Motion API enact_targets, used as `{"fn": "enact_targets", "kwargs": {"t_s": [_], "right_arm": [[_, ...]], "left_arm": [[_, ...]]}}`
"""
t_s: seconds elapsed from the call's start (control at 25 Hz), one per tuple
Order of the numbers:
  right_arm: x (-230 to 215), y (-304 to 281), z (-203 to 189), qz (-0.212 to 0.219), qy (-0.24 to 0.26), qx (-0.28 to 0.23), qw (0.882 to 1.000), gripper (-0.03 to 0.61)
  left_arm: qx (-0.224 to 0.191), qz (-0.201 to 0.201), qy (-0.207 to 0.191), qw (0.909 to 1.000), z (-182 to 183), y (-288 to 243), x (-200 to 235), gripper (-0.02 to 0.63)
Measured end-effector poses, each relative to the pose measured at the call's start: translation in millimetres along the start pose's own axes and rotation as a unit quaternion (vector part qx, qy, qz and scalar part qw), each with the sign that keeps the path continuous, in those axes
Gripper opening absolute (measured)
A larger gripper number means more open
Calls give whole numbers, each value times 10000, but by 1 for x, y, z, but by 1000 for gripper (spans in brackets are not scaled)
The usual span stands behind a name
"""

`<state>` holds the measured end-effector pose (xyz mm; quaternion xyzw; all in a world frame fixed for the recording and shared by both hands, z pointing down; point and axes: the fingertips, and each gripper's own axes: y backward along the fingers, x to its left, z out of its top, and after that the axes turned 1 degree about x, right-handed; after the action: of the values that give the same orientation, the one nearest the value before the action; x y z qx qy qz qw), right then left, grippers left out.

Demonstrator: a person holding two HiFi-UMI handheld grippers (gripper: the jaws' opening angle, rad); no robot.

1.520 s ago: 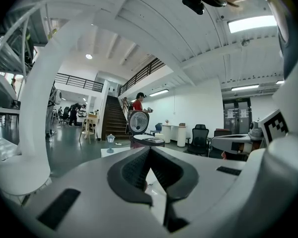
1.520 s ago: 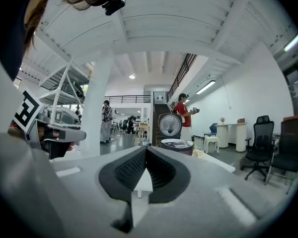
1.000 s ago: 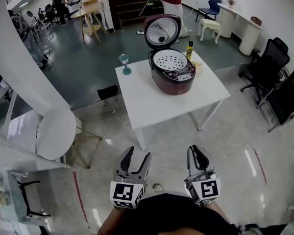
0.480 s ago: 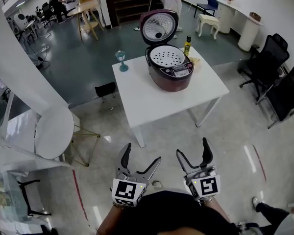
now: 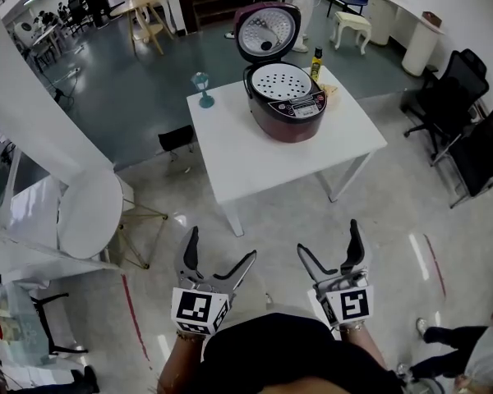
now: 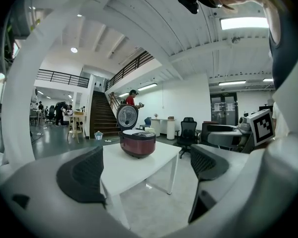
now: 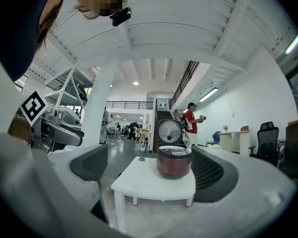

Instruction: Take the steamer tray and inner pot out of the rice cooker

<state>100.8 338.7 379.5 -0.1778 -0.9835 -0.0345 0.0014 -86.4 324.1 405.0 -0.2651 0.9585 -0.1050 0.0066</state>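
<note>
Rice cooker (image 5: pixel 287 112), dark red, stands on the white table (image 5: pixel 255 162), toward the table's far side and right of its middle. Its lid (image 5: pixel 268 33) is swung up and back past the table's far edge, its pale inner face turned toward the person. The steamer tray (image 5: pixel 283 81), white and dotted with holes, sits in the cooker's mouth, about level with the rim. The inner pot is hidden beneath it. A silver control panel (image 5: pixel 306 103) faces the table's near right corner. A bottle (image 5: pixel 316 64) with a yellow label stands just beside the cooker at the table's far right corner. A teal stemmed glass (image 5: pixel 202 89) stands at the table's far left corner, apart from the cooker.

Both grippers are held well short of the table's near edge, over the floor and close to the person's body. The left gripper (image 5: pixel 220 247) has its jaws opening, spread in a wide V with nothing between the pads (image 6: pixel 84 175). In the left gripper view the table and cooker show far off through the gap. The right gripper (image 5: pixel 329 240) is opening likewise, wide and empty, its pads (image 7: pixel 216 175) framing the distant cooker. Black office chairs (image 5: pixel 444 97) stand to the right of the table. A person in a red top (image 7: pixel 191 125) stands beyond its far side.
</note>
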Motion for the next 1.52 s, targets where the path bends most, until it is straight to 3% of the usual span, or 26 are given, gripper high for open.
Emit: {"fn": "enact_targets", "kwargs": {"t_s": [0.56,1.08,1.52], "right_arm": [[-20,-61,-5,0,193,-1,9998,505],[-91,-190,4,-225,184,-80,9995,504],[-146,-287,-11,-480,269,141,9984,504]], "left_arm": [[133,-354,-168,9991,5,-65,16,518],[72,-588,-64,9982,47,-194,78,517],[60,-684,-9,9976,68,-289,134,517]]}}
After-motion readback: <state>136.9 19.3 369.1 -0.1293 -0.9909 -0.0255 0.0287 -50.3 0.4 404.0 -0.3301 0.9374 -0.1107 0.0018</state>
